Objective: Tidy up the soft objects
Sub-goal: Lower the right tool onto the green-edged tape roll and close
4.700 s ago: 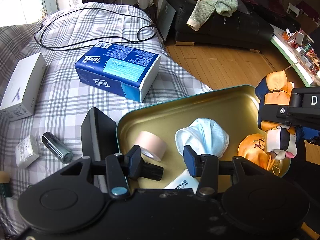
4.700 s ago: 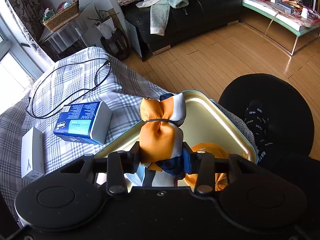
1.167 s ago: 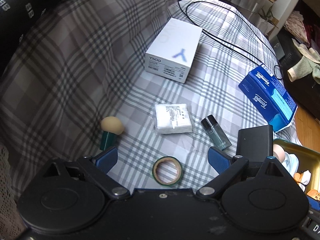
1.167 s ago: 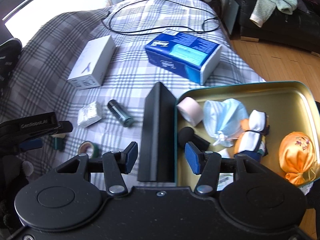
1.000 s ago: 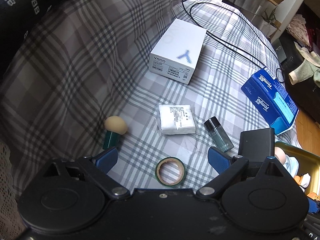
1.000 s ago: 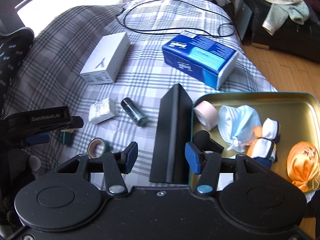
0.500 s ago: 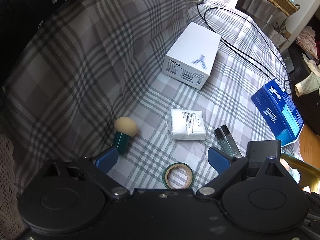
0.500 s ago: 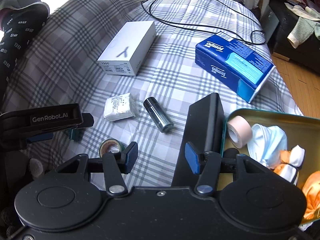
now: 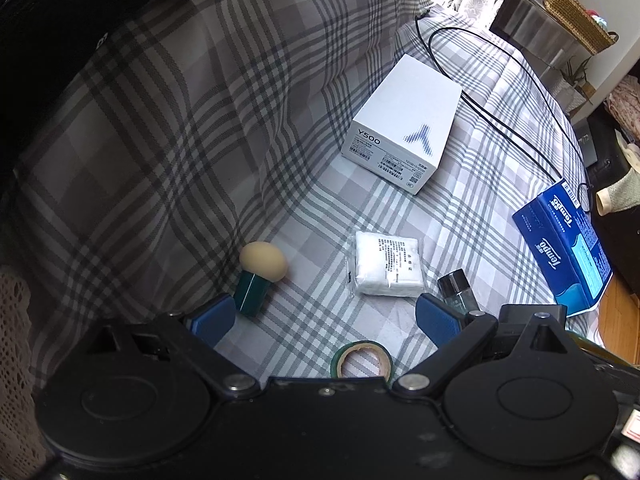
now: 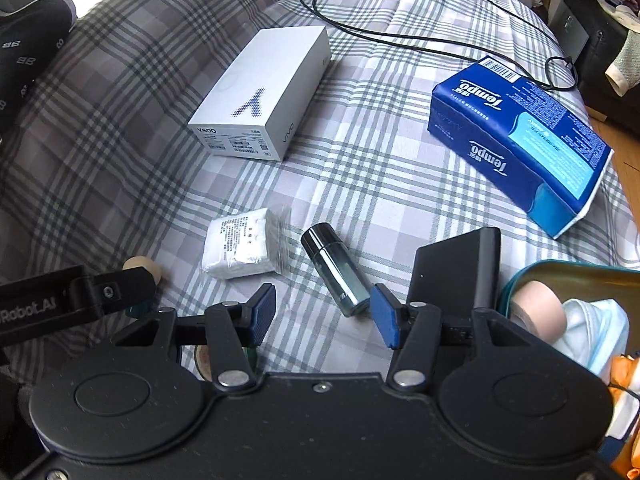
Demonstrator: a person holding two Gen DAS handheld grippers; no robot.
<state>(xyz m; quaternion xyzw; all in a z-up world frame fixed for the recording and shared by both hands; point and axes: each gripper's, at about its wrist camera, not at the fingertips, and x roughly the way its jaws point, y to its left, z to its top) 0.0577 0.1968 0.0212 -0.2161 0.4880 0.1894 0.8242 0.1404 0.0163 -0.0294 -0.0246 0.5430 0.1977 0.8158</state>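
A white pack of cotton pads [image 9: 389,263] [image 10: 240,245] lies on the plaid bed cover. A beige makeup sponge on a green base [image 9: 260,268] stands left of it. A green tape roll [image 9: 363,363] lies nearest the left gripper. My left gripper [image 9: 324,316] is open and empty, just above the tape roll, with the sponge by its left finger. My right gripper [image 10: 324,314] is open and empty, over a small dark bottle [image 10: 335,274]. The gold tin [image 10: 560,270] at right holds a tape roll [image 10: 538,314], a blue mask [image 10: 596,330] and an orange pouch [image 10: 624,372].
A white Y500 phone box [image 9: 404,142] [image 10: 260,98] and a blue Tempo tissue pack [image 10: 520,140] [image 9: 568,240] lie farther back. A black cable [image 10: 400,40] loops behind them. A black box [image 10: 456,272] stands by the tin. The bed edge and wooden floor are at right.
Both grippers have swung left, away from the tin, toward the small items on the bed. The right gripper let go of the orange scarf into the tin and is now open over the bottle.
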